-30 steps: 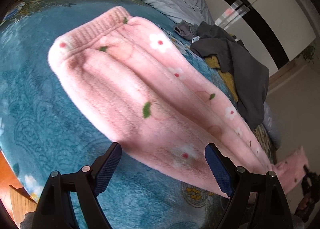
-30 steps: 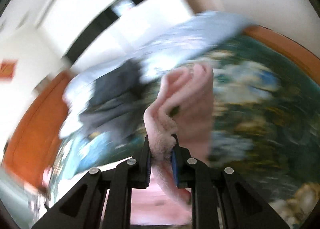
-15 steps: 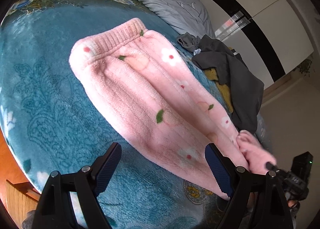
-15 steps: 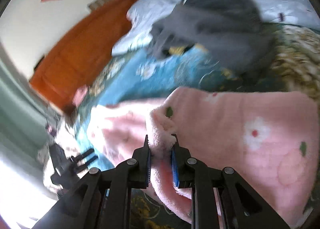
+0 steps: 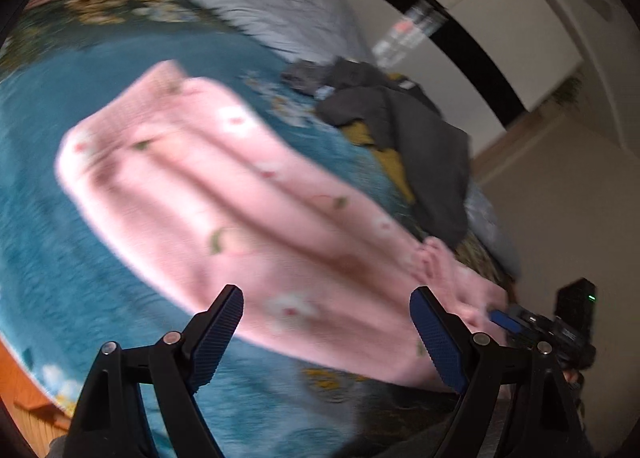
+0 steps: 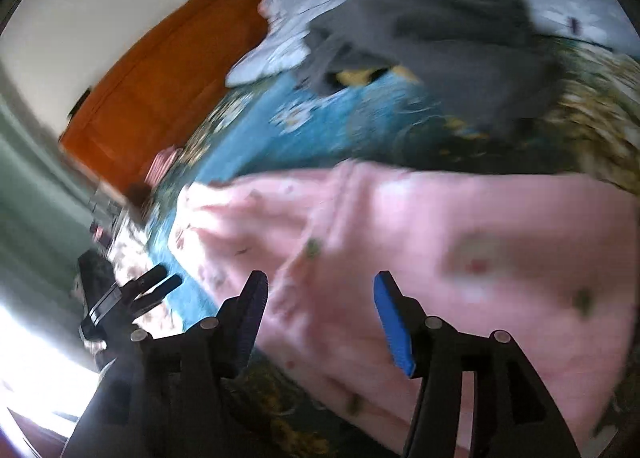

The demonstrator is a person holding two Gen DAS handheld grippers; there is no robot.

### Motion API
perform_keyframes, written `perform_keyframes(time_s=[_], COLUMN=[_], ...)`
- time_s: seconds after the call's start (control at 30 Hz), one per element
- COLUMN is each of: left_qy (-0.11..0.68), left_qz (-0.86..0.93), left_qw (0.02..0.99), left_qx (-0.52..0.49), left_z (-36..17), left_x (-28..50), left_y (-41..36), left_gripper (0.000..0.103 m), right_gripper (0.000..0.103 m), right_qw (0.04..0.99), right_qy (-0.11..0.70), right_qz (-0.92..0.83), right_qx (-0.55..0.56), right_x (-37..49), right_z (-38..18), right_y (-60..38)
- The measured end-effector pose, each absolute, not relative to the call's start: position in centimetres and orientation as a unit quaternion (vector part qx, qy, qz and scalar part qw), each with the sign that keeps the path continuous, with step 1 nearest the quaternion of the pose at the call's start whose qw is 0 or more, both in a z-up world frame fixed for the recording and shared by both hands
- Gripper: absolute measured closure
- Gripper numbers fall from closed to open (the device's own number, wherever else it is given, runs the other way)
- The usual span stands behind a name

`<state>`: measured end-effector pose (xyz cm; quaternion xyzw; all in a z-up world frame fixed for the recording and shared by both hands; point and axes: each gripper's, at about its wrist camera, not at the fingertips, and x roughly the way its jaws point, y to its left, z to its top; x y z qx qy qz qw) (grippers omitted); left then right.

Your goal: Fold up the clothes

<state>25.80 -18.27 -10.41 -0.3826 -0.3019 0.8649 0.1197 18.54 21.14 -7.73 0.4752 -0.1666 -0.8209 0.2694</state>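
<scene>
My right gripper (image 6: 318, 308) has its jaws opening, pads clear of the fabric, with the pink fleece trousers (image 6: 440, 258) lying just beyond and between them. My left gripper (image 5: 326, 332) hangs with jaws wide, gripping nothing. The trousers (image 5: 240, 198) stretch flat across the teal bedspread (image 5: 52, 258): fuzzy, ribbed at the waistband, dotted with white flowers and green leaves, blurred here. Beside them sits a heap of grey clothes (image 5: 420, 138).
</scene>
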Motion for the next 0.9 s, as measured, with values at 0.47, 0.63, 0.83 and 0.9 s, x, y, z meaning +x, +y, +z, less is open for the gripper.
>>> perform_keyframes(time_s=[0.47,0.63,0.83,0.9], left_qy=[-0.311,-0.329,-0.328,-0.329], left_qz=[0.852,0.846,0.846,0.846], left_qw=[0.071,0.058,0.062,0.061], left_qx=[-0.416,-0.415,-0.416,-0.415], left_z=[-12.2,-12.9,-13.3,-13.4], left_x=[25.6,26.2,26.3,26.5], left_y=[-19.1,-20.5,-20.5,-20.6], left_gripper=[0.015,0.015,0.015,0.015], right_gripper=[0.046,0.047,0.097,0.1], right_qw=[0.314,0.317,0.298,0.288], right_qy=[-0.146,-0.123,-0.085,-0.084], right_qz=[-0.807,-0.808,-0.819,-0.822], right_qx=[0.478,0.481,0.483,0.484], right_x=[16.7,16.3,16.4,16.4], right_z=[-8.6,-8.6,-8.1,-8.0], right_y=[16.2,14.7,13.7,13.9])
